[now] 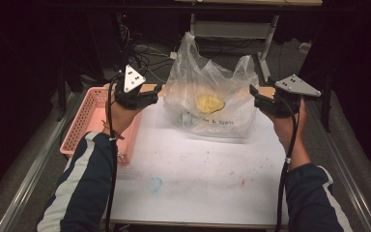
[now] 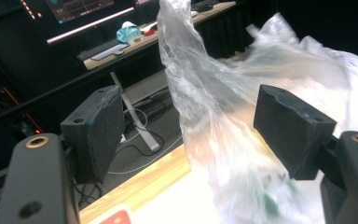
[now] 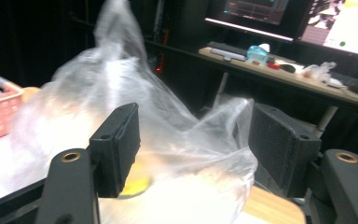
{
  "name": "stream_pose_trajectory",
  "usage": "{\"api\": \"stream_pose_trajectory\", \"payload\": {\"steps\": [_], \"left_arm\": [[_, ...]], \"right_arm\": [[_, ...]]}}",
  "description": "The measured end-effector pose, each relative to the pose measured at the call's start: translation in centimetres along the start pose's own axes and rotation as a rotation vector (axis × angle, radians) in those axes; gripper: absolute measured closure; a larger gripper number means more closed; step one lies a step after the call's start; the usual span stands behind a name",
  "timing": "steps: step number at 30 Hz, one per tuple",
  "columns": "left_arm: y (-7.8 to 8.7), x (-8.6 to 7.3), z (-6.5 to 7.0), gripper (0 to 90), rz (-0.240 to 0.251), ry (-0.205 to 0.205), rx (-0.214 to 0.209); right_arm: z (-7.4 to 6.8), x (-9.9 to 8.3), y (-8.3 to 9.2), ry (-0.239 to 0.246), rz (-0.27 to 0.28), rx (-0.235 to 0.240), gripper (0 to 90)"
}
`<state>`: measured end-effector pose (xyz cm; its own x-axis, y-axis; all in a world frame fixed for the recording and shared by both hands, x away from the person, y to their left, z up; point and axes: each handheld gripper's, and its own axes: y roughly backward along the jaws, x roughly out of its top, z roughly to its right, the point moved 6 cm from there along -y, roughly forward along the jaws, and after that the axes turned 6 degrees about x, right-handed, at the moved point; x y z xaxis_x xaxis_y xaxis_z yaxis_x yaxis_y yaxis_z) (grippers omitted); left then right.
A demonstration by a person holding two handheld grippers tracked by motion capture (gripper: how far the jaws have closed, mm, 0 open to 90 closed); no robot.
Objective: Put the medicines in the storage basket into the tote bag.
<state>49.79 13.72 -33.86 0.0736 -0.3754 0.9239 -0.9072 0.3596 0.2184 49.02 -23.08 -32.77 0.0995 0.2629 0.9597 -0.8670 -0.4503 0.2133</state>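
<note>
Looks like an approach to the clear plastic bag [image 1: 211,96], standing crumpled at the far middle of the white counter [image 1: 193,169], with both upper corners sticking up. Best done by closing each side on one raised corner of film, high up, not on the belly, so the contents stay low and the mouth can be spread evenly.

Left hand-held gripper [image 1: 155,93]: jaws spread apart, empty, just left of the bag; in the left gripper view the film rises between and beyond the pads [image 2: 98,133], contact not certain. Right hand-held gripper [image 1: 257,95]: jaws likewise apart, holding nothing, just right of the bag.

Inside the bag: a yellow item [image 1: 208,103], low in the middle, kind unclear; faint print on the near face, unreadable. Pink basket [image 1: 88,121] at the left edge of the counter, partly behind the left forearm; contents hard to tell.
</note>
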Motion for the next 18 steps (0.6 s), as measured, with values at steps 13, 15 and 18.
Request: {"api": "stream_pose_trajectory", "payload": {"steps": [13,15,18], "left_arm": [[3.1,-3.6,0.4,18.9,0.010,0.033,-0.004],[3.5,-4.1,0.3,18.9,0.013,0.043,-0.011],[4.1,-4.7,0.4,18.8,0.016,0.043,-0.018]], "right_arm": [[-2.3,-2.5,1.1,-0.038,0.006,0.049,27.4],[-2.4,-3.0,1.1,-0.039,0.000,0.053,27.2],[-2.6,-3.6,1.2,-0.041,-0.002,0.057,26.7]]}}
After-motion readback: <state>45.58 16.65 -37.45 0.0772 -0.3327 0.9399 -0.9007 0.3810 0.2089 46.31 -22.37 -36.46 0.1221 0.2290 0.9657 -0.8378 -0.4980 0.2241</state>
